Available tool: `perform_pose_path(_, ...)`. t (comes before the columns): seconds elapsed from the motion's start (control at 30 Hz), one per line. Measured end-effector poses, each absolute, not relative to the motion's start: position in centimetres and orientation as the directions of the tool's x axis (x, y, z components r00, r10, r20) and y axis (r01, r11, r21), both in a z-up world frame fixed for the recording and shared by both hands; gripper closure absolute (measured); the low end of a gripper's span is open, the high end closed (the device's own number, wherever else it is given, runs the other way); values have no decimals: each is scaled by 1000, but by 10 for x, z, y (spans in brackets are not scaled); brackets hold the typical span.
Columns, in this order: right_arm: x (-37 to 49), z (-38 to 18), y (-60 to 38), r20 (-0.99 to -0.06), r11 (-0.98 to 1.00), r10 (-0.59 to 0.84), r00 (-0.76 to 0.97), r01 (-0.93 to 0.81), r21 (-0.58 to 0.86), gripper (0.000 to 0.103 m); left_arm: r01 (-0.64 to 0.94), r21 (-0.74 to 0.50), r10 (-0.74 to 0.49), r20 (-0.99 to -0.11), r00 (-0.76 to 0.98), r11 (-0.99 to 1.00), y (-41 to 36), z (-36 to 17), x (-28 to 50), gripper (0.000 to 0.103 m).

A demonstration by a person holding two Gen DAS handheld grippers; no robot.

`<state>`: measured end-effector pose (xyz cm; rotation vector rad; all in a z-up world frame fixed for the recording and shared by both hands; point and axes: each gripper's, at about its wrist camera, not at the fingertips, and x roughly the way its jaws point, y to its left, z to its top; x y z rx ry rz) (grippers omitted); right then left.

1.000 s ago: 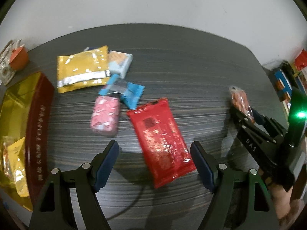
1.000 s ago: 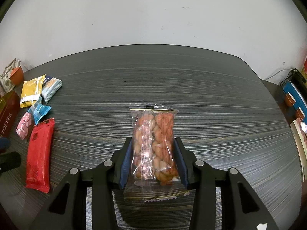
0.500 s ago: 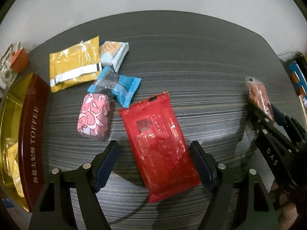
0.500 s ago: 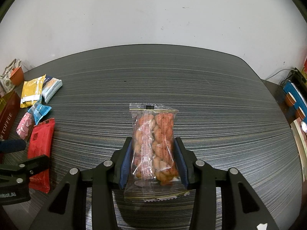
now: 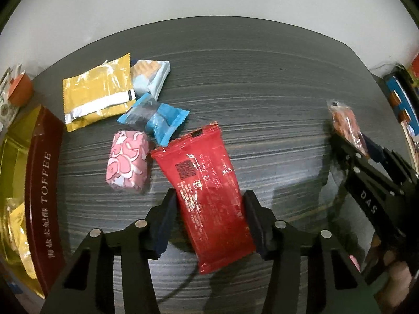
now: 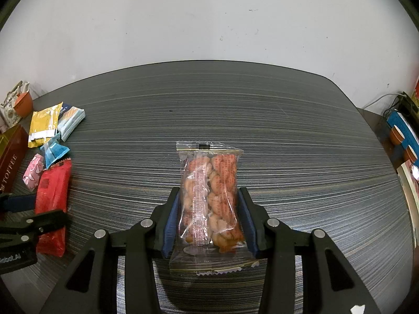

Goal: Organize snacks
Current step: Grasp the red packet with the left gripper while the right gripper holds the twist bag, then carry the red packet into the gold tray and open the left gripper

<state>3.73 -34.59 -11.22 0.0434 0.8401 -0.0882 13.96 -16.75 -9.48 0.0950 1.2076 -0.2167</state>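
Early in the sorting, by the look of things. Dark striped surface (image 5: 262,83) against a pale wall, snacks loose on its left part.

Left gripper (image 5: 210,218) pointed steeply down over a red packet (image 5: 207,198); jaws closing, pads at or just beside the packet's two long edges, firm pressure not yet evident. Packet flat on the surface, not lifted.

Right gripper (image 6: 208,218) with jaws clamped on a clear bag of orange-brown snacks (image 6: 210,196), bag upright between the pads, its lower seal at or just above the surface, well apart from the rest.

Four more items loose just beyond the red packet: pink wrapped block (image 5: 128,164) close on the left, blue candy wrapper (image 5: 154,119) touching the packet's top corner, yellow sachet (image 5: 97,94) and pale blue biscuit pack (image 5: 150,76) further back, overlapping slightly.

At the far left, an open maroon and gold box (image 5: 43,183) marked TOFFEE, with at least one yellow wrapper (image 5: 18,222) already inside; rest of its contents out of sight.

Judged progress: little stored, two items in hand or nearly so, four untouched. Box as destination likely, not certain.
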Motion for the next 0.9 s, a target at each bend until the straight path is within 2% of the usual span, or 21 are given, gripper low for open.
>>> perform_pose_path(0.43,38,-112,-346,-745,995,-60,664,95,4,62,283,-68,-158,-938,309,957,-149,-95,101,53)
perform_pose_path(0.9,39,-113,-346,-745,996,-59,664,94,5,62,348,-32,-175,-906,386,937,-113,-46,56,54)
